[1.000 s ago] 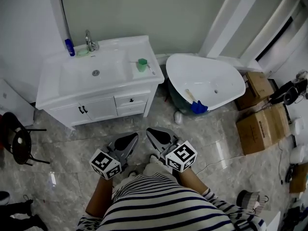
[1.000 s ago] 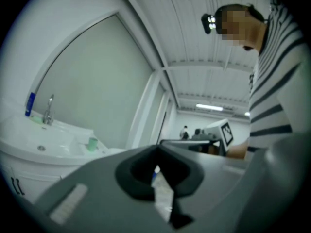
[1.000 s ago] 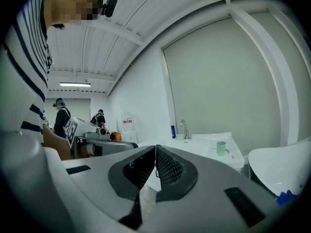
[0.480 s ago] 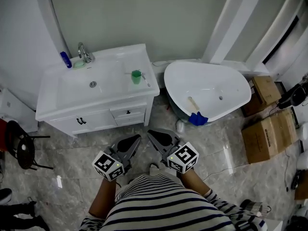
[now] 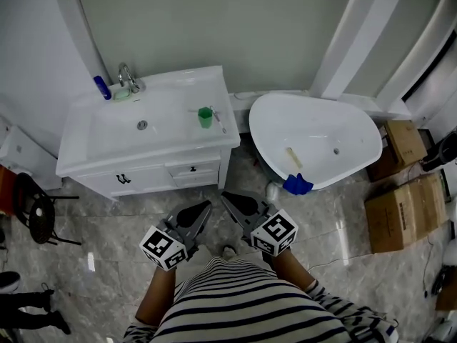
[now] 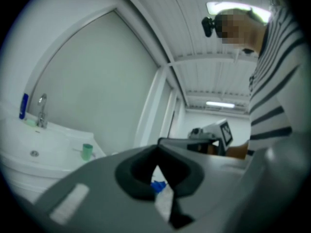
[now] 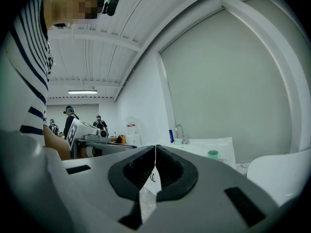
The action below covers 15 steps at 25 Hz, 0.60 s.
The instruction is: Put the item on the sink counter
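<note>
Well, we face the white bathtub (image 5: 314, 120) on the right, the sink table (image 5: 218, 136) on the left. Our left gripper (image 5: 205, 207) and right gripper (image 5: 226, 198) hang near us, both closed, empty. The blue item (image 5: 297, 185) at the tub's near rim looks like ours: we should open the right gripper before reaching down.

cup (image 5: 206, 116) on sink counter (image 5: 175, 136) (right side), bathtub (image 5: 325, 120) rightward

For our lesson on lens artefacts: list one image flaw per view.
Head view: glare streaks on the glossy floor; left gripper view: black fisheye corners, the left gripper soft up close; right gripper view: the white wall trim bows.
</note>
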Motion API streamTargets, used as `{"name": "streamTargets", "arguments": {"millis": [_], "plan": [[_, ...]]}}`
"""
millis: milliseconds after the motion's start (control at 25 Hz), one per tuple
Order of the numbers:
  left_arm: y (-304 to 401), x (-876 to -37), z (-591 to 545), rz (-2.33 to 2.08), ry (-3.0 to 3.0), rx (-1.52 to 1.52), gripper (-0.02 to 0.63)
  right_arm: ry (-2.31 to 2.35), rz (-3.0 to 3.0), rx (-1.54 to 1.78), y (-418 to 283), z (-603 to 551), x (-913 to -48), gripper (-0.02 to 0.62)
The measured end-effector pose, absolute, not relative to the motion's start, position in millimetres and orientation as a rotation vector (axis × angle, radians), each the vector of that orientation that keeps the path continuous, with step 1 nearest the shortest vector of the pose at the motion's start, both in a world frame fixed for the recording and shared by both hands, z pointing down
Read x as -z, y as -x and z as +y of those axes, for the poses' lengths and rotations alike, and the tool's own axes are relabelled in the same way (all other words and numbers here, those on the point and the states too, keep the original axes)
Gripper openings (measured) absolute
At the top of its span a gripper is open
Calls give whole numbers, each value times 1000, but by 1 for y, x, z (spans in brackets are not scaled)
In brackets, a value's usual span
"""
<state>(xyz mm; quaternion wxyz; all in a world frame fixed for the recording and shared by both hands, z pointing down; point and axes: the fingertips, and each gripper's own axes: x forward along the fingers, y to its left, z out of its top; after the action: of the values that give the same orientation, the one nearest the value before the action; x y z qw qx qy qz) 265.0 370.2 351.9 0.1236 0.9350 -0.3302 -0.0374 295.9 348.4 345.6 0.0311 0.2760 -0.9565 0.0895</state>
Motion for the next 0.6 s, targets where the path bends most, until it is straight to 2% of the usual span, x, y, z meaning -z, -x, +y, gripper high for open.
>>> {"name": "streamTargets", "arguments": {"millis": [280, 600], "plan": [[-230, -365, 335, -979, -2682, 147, 6, -823, -2922, -302, -264, 319, -357, 8], [-158, -355, 273, -966, -2721, 145, 6, -837, -2912, -266, -197, 257, -350, 8]]}}
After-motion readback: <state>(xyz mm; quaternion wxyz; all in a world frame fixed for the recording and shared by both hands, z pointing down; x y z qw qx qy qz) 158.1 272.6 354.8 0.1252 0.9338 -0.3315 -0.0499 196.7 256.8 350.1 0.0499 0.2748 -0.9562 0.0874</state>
